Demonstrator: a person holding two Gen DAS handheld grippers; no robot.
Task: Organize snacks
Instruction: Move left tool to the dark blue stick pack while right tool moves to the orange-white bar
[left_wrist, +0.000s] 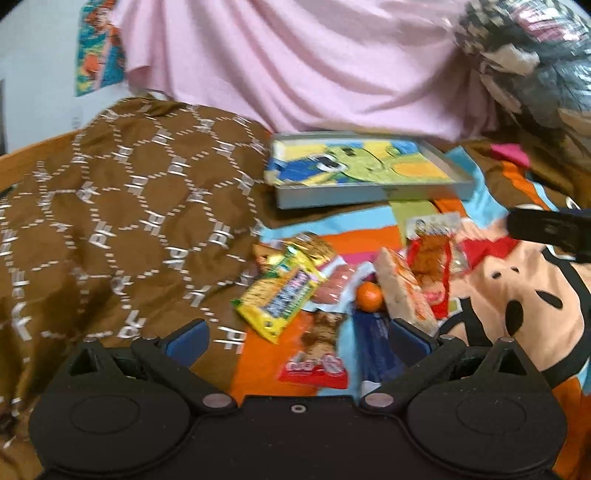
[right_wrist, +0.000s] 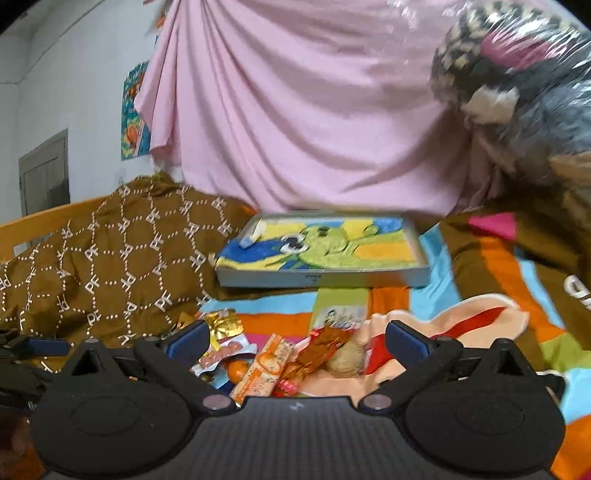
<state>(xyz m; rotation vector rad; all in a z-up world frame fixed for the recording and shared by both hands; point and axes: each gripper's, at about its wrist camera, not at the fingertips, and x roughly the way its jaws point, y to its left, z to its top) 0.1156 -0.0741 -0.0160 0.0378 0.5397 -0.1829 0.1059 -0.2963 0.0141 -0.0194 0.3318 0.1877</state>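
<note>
A pile of snacks lies on a colourful cartoon blanket (left_wrist: 517, 288): a yellow packet (left_wrist: 277, 299), a sausage pack (left_wrist: 332, 284), a small orange (left_wrist: 368, 295), a long orange-and-white bar (left_wrist: 406, 295), a red packet (left_wrist: 430, 254) and a red-and-brown packet (left_wrist: 317, 354). My left gripper (left_wrist: 297, 339) is open and empty just above the near snacks. My right gripper (right_wrist: 297, 341) is open and empty over the same pile, with the bar (right_wrist: 264, 369) and the orange (right_wrist: 236, 369) between its fingers. A grey tray (left_wrist: 369, 195) lined with a cartoon towel sits behind the pile.
A brown patterned quilt (left_wrist: 129, 206) is heaped at the left. A pink sheet (left_wrist: 295, 66) hangs behind the tray. A plastic-wrapped bundle (left_wrist: 535, 55) sits at the upper right. The right gripper's black tip (left_wrist: 546, 225) shows at the right edge of the left wrist view.
</note>
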